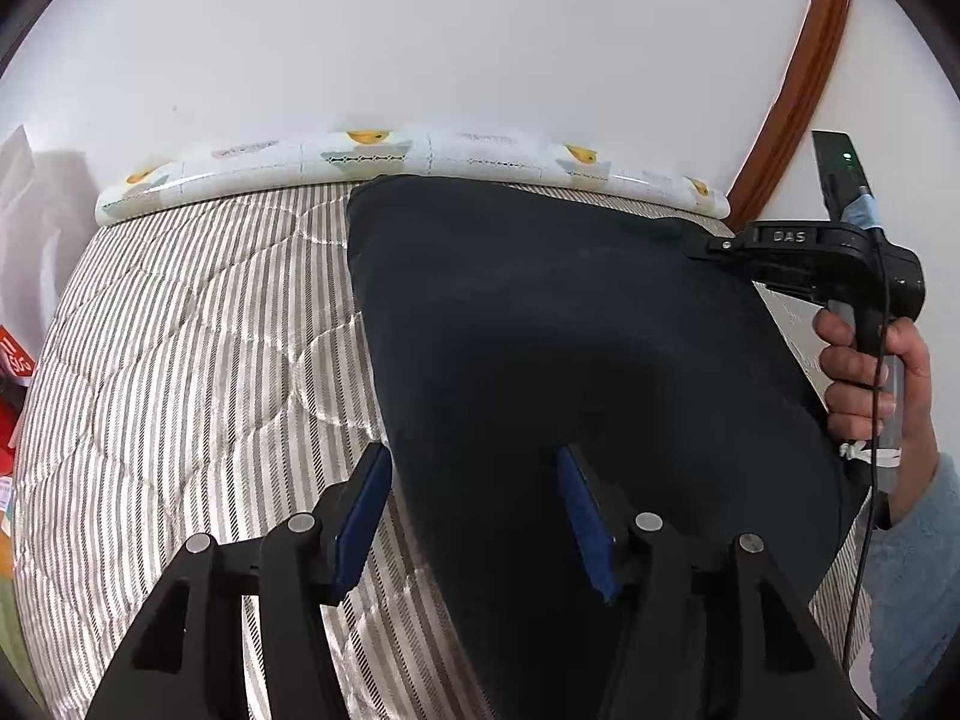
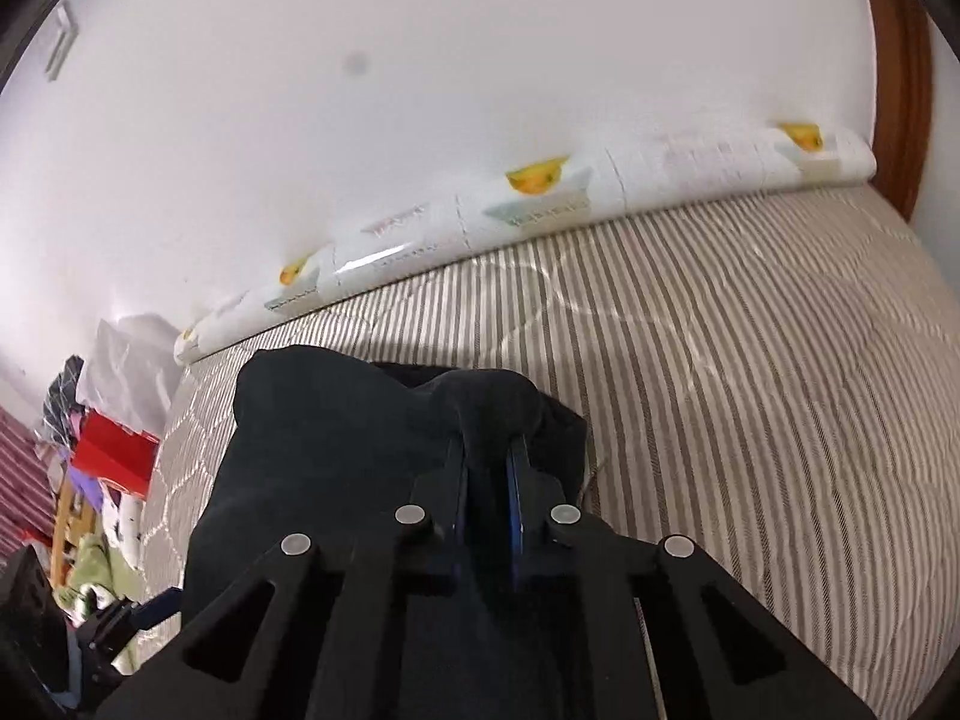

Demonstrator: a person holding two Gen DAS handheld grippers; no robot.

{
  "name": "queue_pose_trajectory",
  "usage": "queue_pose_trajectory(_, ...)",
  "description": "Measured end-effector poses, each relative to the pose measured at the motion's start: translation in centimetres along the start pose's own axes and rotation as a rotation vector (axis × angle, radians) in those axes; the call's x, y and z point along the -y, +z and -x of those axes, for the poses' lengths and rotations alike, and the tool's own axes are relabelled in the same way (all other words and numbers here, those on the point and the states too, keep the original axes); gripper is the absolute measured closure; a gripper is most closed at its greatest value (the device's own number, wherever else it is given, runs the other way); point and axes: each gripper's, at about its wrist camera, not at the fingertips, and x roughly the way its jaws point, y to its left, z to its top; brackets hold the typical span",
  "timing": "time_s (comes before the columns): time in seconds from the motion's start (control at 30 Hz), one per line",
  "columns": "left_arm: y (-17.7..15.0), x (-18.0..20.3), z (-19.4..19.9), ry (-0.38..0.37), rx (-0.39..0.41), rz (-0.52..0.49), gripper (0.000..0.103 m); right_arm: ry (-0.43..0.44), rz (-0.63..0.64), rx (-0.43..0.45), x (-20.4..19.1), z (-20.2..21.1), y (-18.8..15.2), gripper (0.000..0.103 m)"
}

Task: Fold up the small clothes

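Observation:
A dark navy garment (image 1: 570, 330) lies spread on the striped mattress (image 1: 180, 360). My left gripper (image 1: 471, 453) hovers open over its near left edge. One blue pad (image 1: 363, 516) is above the mattress and the other over the cloth; neither presses on it. At the garment's far right corner my right gripper (image 1: 705, 249) is held by a person's hand (image 1: 864, 372). In the right wrist view this gripper (image 2: 487, 450) is shut on a raised bunch of the dark garment (image 2: 336, 450), which bulges up between its fingers.
A rolled white printed cushion (image 1: 420, 159) runs along the white wall at the mattress's far edge. A wooden door frame (image 1: 804, 90) stands at the right. A red box (image 2: 114, 456), a white bag (image 2: 129, 360) and loose clutter lie beyond the mattress's left side.

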Motion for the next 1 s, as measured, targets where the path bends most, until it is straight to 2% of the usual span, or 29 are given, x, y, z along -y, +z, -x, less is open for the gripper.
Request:
queue_pose_trajectory(0.07,-0.3,0.0,0.4,0.000,0.002,0.001,0.048,-0.014,0.001,0.015,-0.1,1.0,-0.2,0.089)
queue_pose_trajectory(0.17,-1.0,0.0,1.1,-0.004,0.006,0.003,0.048,-0.088,0.054,0.046,-0.5,3.3,-1.3,0.083)
queue_pose_trajectory(0.3,-1.9,0.3,2.2,-0.018,0.012,-0.002,0.048,-0.066,0.084,0.045,-0.1,6.1,-4.1,0.059)
queue_pose_trajectory(0.33,-2.2,0.4,2.5,-0.022,0.012,-0.002,0.048,-0.057,0.080,0.047,0.2,6.6,-4.9,0.057)
queue_pose_trajectory(0.5,-3.8,0.8,3.7,-0.038,0.014,-0.002,0.048,0.011,0.014,0.017,1.9,7.7,-8.6,0.057)
queue_pose_trajectory(0.57,-4.3,0.9,3.7,-0.035,0.013,0.004,0.048,0.038,-0.006,-0.007,2.2,7.0,-9.4,0.061)
queue_pose_trajectory(0.63,-4.8,1.0,3.7,-0.025,0.009,0.013,0.048,0.064,0.008,-0.022,1.9,6.4,-9.8,0.096)
queue_pose_trajectory(0.73,-5.2,1.0,4.2,-0.024,0.012,0.018,0.048,0.059,0.053,0.090,2.4,8.0,-9.8,0.100)
queue_pose_trajectory(0.8,-5.4,1.2,4.4,-0.015,0.012,0.013,0.048,0.082,-0.027,0.103,3.4,8.4,-9.8,0.100)
queue_pose_trajectory(0.87,-5.6,1.4,4.5,-0.010,0.011,0.013,0.048,0.052,-0.019,0.099,2.9,8.5,-9.8,0.099)
queue_pose_trajectory(1.0,-6.3,1.7,4.9,-0.001,0.017,0.011,0.048,-0.048,0.033,0.167,1.1,10.6,-11.2,0.095)
